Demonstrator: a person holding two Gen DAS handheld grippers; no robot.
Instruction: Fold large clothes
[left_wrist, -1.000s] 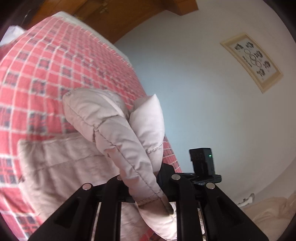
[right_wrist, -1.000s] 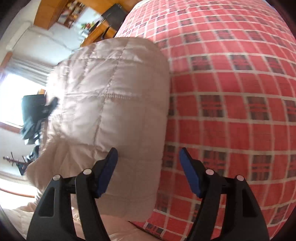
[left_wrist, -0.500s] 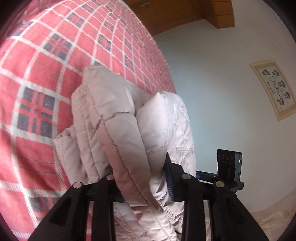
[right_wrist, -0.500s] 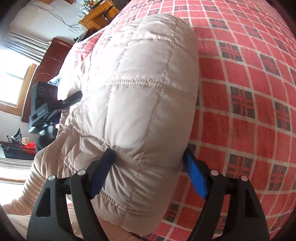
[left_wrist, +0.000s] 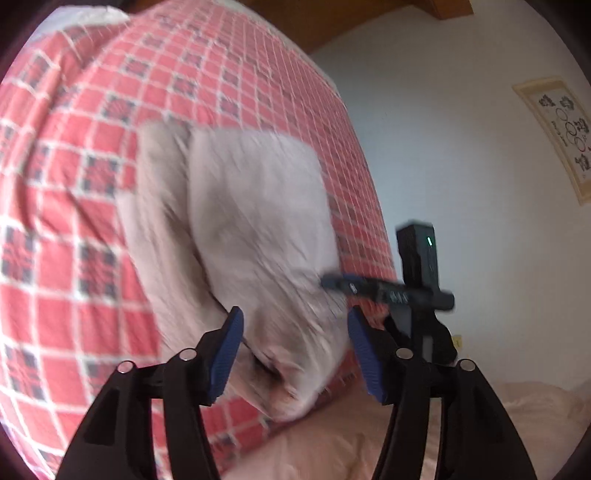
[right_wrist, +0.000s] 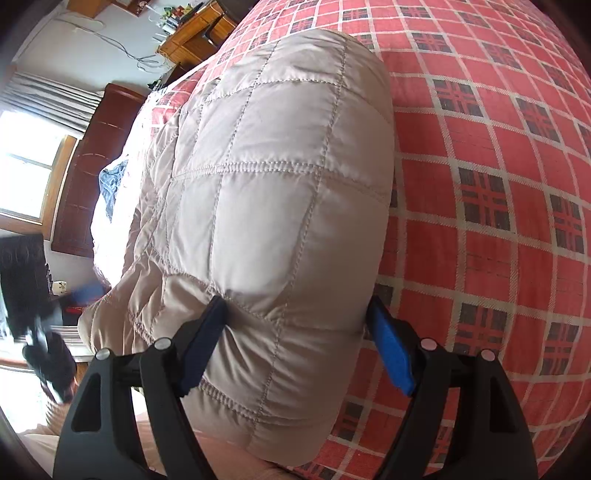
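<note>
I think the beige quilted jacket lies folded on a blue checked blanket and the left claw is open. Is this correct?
Not quite. The blanket is red checked, not blue, as the right wrist view shows clearly. The rest holds: the beige quilted jacket lies folded on it, and the left claw is open, its pads apart in the left wrist view.

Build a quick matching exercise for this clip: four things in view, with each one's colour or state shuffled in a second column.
Things:
1. quilted jacket
2. bedspread
3. left gripper
4. framed picture

Colour or state:
A. red plaid
B. hanging on the white wall
C. pale beige, folded into a bundle
D. open, blue pads apart

Pairs: 1-C, 2-A, 3-D, 4-B
</note>
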